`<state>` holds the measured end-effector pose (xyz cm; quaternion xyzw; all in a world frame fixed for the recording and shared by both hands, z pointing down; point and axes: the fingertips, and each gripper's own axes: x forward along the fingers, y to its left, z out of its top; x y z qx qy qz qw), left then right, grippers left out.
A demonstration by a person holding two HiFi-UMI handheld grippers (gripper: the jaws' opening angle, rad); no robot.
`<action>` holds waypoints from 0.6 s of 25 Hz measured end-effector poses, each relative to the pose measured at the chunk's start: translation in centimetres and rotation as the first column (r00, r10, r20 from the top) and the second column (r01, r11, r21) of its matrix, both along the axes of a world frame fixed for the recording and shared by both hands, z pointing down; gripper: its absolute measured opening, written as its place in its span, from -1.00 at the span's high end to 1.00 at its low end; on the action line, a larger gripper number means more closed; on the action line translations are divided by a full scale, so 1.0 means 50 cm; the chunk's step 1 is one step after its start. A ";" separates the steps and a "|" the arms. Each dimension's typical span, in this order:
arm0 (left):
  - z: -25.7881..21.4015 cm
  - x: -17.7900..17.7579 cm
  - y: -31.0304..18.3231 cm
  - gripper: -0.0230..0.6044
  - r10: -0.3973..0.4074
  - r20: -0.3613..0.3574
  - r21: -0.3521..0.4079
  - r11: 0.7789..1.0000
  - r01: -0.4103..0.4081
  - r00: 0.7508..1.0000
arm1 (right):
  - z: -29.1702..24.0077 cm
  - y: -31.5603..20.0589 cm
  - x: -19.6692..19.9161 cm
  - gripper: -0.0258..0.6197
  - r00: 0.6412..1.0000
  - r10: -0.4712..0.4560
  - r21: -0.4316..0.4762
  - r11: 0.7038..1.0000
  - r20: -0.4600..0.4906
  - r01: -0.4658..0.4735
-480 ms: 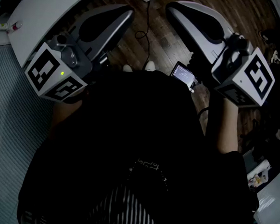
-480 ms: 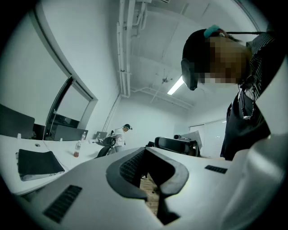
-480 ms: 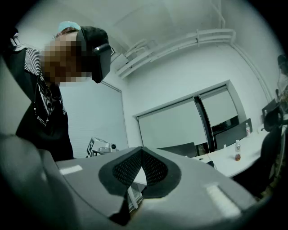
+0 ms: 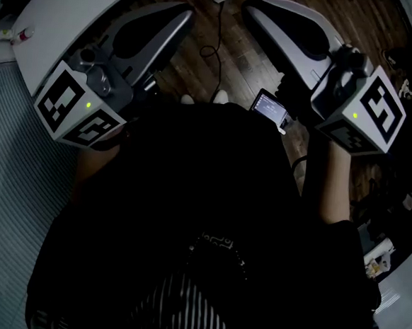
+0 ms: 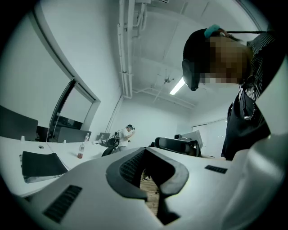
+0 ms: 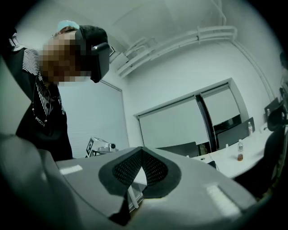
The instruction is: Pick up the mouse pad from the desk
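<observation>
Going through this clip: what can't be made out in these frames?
Mouse pad: not identifiable; the dark flat item on the desk in the left gripper view is too small to name.
Small screen, head view: content too small.
Lower head view: the person's dark clothing hides whatever lies below.

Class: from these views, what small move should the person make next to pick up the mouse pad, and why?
Probably swing the left gripper left toward the white desk. Its jaws are together and empty, aimed level across the room, while what looks like the dark mouse pad lies flat there, well off to the side.
</observation>
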<state>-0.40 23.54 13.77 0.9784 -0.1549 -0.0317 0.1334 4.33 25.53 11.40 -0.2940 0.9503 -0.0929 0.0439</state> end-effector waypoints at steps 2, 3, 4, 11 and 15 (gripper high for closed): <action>0.000 -0.003 0.002 0.90 -0.003 0.002 -0.002 1.000 0.003 1.000 | 0.000 0.000 0.000 0.91 1.000 0.003 -0.002 1.000 -0.002 -0.003; 0.000 -0.004 0.002 0.90 -0.006 0.003 -0.005 1.000 0.006 1.000 | 0.000 -0.001 0.000 0.91 1.000 0.004 -0.002 1.000 0.001 -0.004; 0.001 -0.005 0.002 0.90 -0.009 0.003 -0.007 1.000 0.009 1.000 | -0.001 -0.003 0.000 0.91 1.000 0.006 -0.001 1.000 0.004 -0.006; 0.014 0.001 -0.012 0.90 -0.024 0.023 -0.030 0.999 0.024 0.999 | 0.015 -0.022 0.011 0.91 0.999 -0.011 -0.007 1.000 0.038 0.011; 0.023 0.006 -0.005 0.90 -0.025 0.044 -0.033 0.999 0.027 0.999 | 0.027 -0.018 0.019 0.91 0.998 -0.022 -0.012 1.000 0.058 0.022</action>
